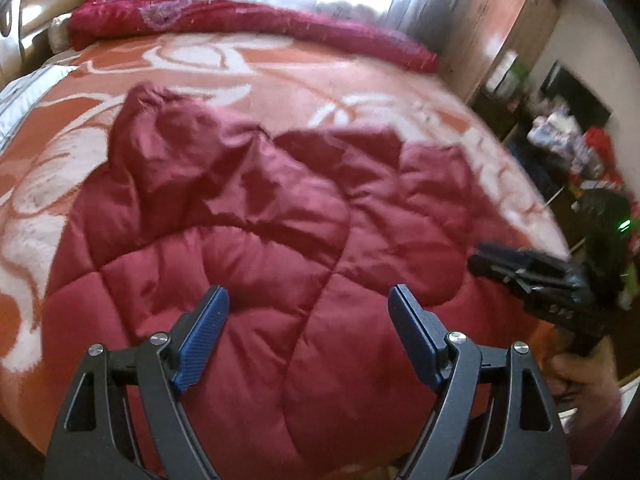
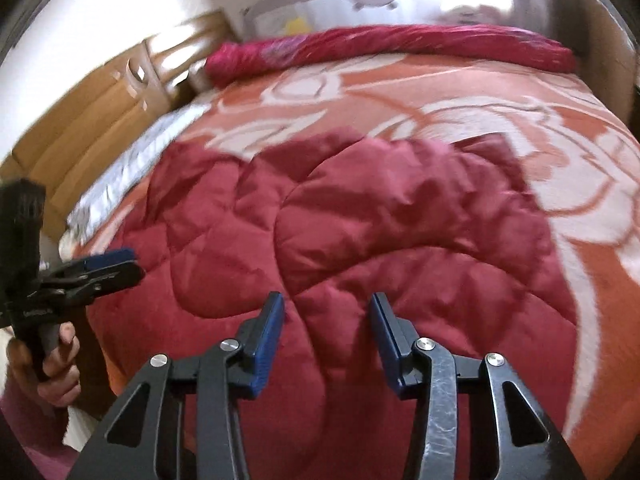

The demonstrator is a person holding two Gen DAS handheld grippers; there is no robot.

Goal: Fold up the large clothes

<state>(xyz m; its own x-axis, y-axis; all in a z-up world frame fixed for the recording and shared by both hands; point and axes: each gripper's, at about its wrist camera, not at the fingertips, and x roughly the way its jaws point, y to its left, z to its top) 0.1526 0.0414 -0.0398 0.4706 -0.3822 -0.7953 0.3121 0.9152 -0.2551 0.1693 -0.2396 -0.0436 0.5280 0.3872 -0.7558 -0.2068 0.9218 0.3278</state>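
A dark red quilted garment (image 1: 260, 220) lies crumpled on the bed and fills the middle of both views (image 2: 400, 220). One puffy part of it sticks up at the far left in the left wrist view. My left gripper (image 1: 308, 296) hovers above its near part, open, with nothing between the blue pads. My right gripper (image 2: 327, 300) hangs over the near part too, jaws narrower but apart, with only fabric below them. Each gripper shows in the other's view, held by a hand: the right one (image 1: 492, 260) at the garment's right edge, the left one (image 2: 124, 266) at its left edge.
The bed has an orange cover with a white pattern (image 1: 280, 68). A rolled pink-red blanket (image 1: 240, 20) lies along the headboard. A wooden wardrobe (image 1: 500, 20) and a cluttered shelf (image 1: 568, 132) stand to the right, wooden cabinets (image 2: 100, 120) to the left.
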